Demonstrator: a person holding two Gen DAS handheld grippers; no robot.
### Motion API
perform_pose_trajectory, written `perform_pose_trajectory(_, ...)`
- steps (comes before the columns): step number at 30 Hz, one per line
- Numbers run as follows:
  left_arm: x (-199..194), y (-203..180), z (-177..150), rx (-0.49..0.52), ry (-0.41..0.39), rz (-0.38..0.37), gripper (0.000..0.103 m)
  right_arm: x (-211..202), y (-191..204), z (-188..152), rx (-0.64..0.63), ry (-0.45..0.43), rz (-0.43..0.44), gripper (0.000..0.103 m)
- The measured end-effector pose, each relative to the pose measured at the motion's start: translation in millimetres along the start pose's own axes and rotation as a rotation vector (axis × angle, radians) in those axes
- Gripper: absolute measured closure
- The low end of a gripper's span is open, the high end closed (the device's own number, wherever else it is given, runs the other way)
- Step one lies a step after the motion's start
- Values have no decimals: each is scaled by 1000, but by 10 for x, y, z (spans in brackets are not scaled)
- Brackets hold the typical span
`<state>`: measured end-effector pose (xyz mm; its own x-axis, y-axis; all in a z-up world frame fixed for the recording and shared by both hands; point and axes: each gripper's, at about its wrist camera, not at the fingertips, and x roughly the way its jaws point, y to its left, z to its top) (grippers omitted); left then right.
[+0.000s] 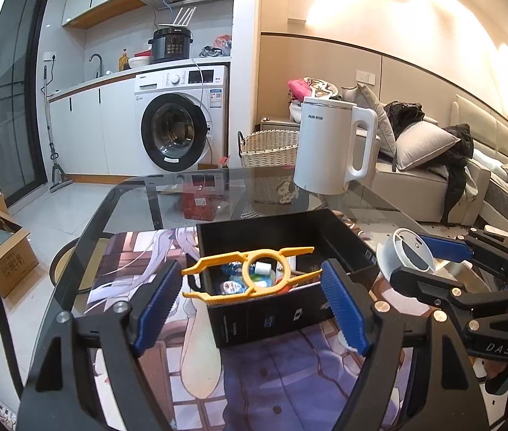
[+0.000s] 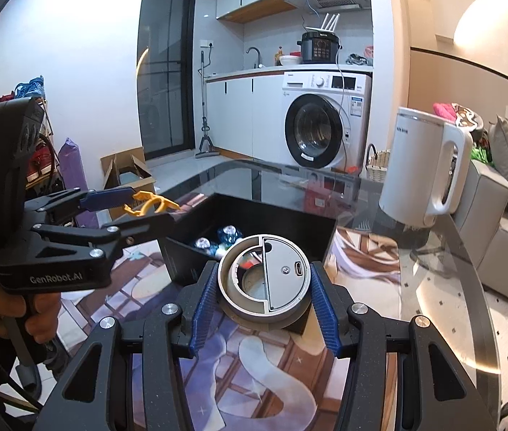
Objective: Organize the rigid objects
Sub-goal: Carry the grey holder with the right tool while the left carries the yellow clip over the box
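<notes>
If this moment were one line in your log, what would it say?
left tool: holds yellow opener above black box | right tool: holds round grey disc at box edge | kettle: on glass table

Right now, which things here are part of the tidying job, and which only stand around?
Job: yellow plastic tool between the left gripper fingers; round grey device in the right gripper; black box with small items inside.

Around: white kettle, wicker basket, washing machine, cardboard box.
</notes>
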<state>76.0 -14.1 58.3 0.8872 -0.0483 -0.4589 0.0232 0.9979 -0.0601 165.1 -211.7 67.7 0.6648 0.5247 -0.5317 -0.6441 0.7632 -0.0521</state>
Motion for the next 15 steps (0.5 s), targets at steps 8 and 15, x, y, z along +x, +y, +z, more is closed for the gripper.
perform_pose_trajectory(8,31,-54,98,8,-25,-4,24,7,35,180,-31,-23,3,53)
perform_pose_trajectory(15,50,-52,170,20,-42,4,24,50,29,322,-39,-48,0,53)
